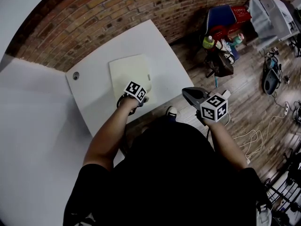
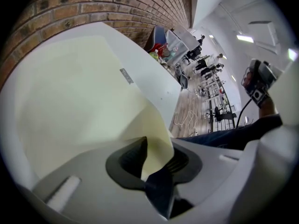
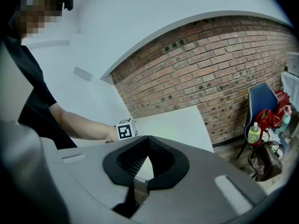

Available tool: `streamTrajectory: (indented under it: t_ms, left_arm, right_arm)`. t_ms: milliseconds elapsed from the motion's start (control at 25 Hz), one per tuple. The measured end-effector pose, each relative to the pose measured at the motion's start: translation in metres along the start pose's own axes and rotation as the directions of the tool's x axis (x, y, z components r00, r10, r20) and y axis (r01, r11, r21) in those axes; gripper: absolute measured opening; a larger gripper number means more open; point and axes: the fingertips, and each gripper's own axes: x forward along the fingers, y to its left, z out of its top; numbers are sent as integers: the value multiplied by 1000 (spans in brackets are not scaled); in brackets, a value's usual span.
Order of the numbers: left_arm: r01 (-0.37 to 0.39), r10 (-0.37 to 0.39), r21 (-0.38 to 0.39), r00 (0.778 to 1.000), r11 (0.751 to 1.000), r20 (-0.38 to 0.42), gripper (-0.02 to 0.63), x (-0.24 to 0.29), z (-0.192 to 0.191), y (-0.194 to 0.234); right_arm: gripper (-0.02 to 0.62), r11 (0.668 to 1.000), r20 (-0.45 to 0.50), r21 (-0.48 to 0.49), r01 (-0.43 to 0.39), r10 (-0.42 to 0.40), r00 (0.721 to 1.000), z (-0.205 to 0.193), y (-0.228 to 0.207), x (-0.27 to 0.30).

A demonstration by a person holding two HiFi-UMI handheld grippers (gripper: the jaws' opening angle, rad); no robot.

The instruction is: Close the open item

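Folder is lying ahead of left gripper, which is pinching its raised corner; right gripper is hanging closed, empty, farther off.

Left gripper: pitched steeply nose-down; jaws pinched on a cream flap that rises between them; left forearm bare, stretched forward behind it. Right gripper: well apart to the left gripper's right, tilted shallowly down; jaw tips together, nothing between; right forearm bare.
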Motion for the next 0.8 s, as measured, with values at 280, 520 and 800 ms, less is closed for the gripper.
streamTrajectory:
  t_ms: [280,520,800]
  left_arm:
    - [10,-10,7,1000,1000,12,99,-2,0,-5]
    - [79,-80,22,997,997,19,228,1,0,-23]
    - [109,-110,19,992,994,60,262,0,0,-27]
  right_arm:
    - [1,1000,-10,-8,-10,10,1000,-1,-1,4]
    - [0,1000,-13,-11,-11,11,1000,0,-1,4]
    - [0,1000,-10,-19,-10,10,1000,0,3,1]
